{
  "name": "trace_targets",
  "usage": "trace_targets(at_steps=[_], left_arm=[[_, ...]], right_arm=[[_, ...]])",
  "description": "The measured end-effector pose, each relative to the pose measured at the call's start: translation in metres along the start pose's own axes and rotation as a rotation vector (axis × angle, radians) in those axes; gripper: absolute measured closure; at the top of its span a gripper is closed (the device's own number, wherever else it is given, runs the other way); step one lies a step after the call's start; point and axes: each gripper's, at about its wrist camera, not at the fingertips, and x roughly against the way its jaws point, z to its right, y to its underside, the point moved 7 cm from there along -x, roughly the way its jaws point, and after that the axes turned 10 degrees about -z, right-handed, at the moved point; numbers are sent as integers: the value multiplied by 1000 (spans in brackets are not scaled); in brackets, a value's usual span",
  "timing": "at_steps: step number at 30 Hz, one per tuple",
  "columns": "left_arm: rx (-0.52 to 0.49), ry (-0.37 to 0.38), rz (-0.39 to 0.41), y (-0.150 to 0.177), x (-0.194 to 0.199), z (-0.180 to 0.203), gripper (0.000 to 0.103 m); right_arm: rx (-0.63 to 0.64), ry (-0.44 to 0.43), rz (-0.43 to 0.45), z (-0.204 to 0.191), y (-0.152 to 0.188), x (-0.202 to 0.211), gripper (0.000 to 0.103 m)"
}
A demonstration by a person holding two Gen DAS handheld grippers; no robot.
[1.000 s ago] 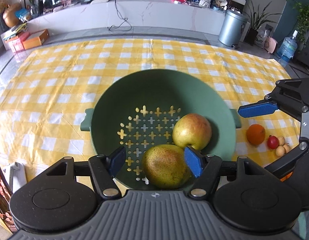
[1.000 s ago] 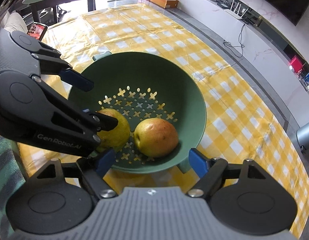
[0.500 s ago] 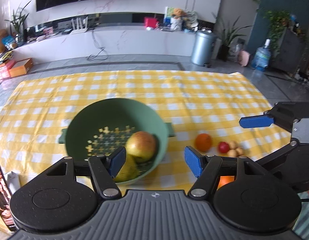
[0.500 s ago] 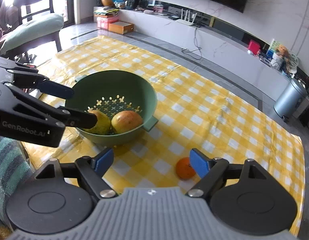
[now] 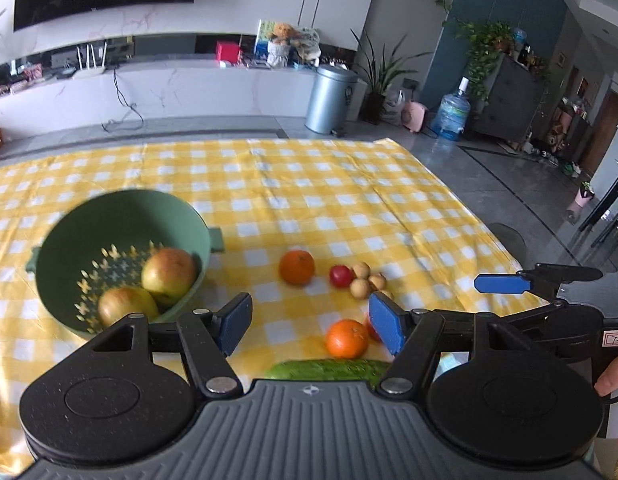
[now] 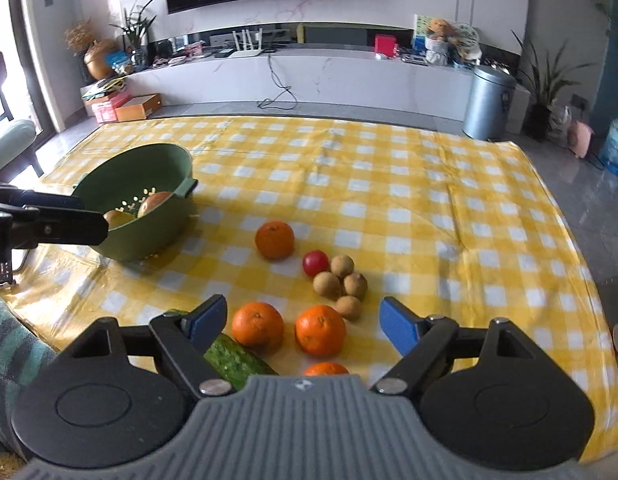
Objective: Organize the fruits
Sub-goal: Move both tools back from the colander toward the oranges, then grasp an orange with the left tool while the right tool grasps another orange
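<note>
Both my grippers (image 5: 311, 328) (image 6: 303, 324) gape empty — pears sit in the colander (image 6: 109, 176); next, close on an orange (image 6: 320, 330) beside it.

Floor surface covered by a yellow-and-white checked cloth (image 6: 409, 184). Directly on the cloth: a green colander (image 6: 149, 232) at the left; one orange (image 6: 274, 239) well right of it; a red fruit (image 6: 315, 263) touching a cluster of four small brown fruits (image 6: 341, 284); two oranges (image 6: 289, 327) side by side nearer the camera, with a third (image 6: 325, 369) partly hidden behind them at the lower edge; a cucumber (image 6: 233, 360) just left of these, lying diagonally.
</note>
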Motion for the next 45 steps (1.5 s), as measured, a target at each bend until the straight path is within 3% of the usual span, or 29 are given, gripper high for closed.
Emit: trace_targets(at_steps=[4,7,11,17,24,41,45], left_arm=[[-17,27,-40,13,-17,10,25],[-56,32,-64,20,-28,18,27],[-83,46,-89,24,-42,27,28],[-133,-2,-117,28,-63,34,29],[-182,-35,-144,31,-83,38,30],[-112,-6,-221,23,-131,25,34],[-90,39,-228,21,-136,25,36]], right_arm=[[-61,7,-30,15,23,-8,24],[-89,-6,-66,21,36,-19,32],[-114,-28,-67,24,36,-26,36],[-142,-53,-142,28,36,-44,49],[-107,-38,-245,25,36,-64,53],[-187,-90,-338,30,35,-88,55],[-197,-95,-353,32,35,-93,61]])
